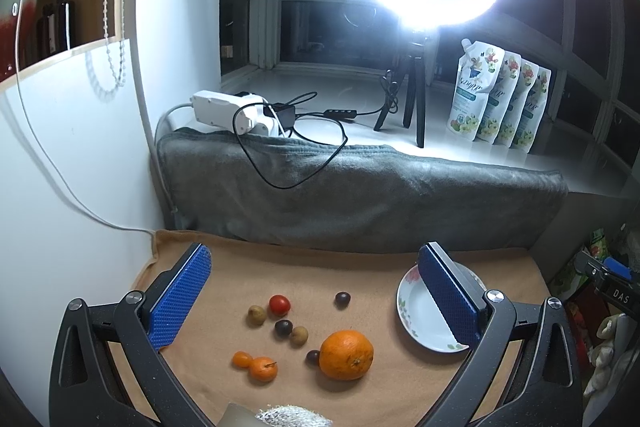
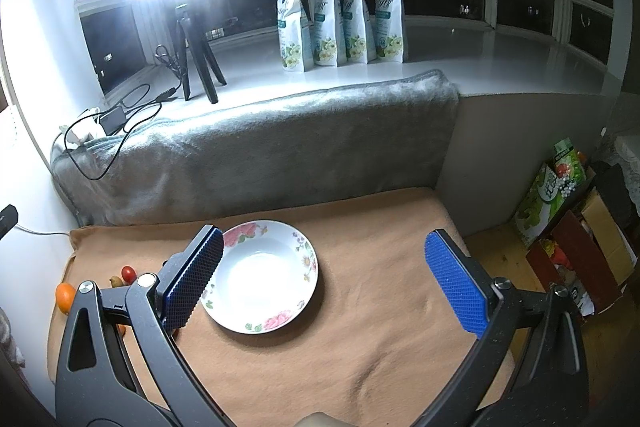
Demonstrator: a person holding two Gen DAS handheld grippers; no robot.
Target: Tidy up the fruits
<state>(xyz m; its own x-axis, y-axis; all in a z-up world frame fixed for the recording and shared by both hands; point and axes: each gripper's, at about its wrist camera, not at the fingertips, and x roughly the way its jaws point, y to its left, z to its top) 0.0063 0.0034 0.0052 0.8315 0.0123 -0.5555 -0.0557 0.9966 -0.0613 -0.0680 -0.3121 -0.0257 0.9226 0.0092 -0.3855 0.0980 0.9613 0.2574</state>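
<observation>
On the tan cloth [image 1: 360, 275] lie several small fruits: a large orange [image 1: 346, 354], two small orange citrus [image 1: 263, 369] [image 1: 242, 359], a red cherry tomato [image 1: 279, 305], dark grapes [image 1: 342, 299] [image 1: 283, 327] and brownish round fruits [image 1: 256, 314] [image 1: 299, 335]. A flowered white plate [image 1: 420, 319] stands empty to their right, partly behind a blue finger. My left gripper [image 1: 316, 299] hovers open above the fruits. In the right wrist view my right gripper [image 2: 324, 279] is open over the cloth, its left finger overlapping the plate [image 2: 262, 275]. The tomato [image 2: 128, 272] and an orange [image 2: 65, 297] peek out at far left.
A folded grey blanket [image 1: 360, 195] walls off the back of the cloth. Behind it the white sill holds a ring light on a tripod [image 1: 416, 107], a power strip with cables [image 1: 232, 111] and several flowered pouches [image 2: 340, 15]. Boxes [image 2: 560, 211] stand on the floor at right.
</observation>
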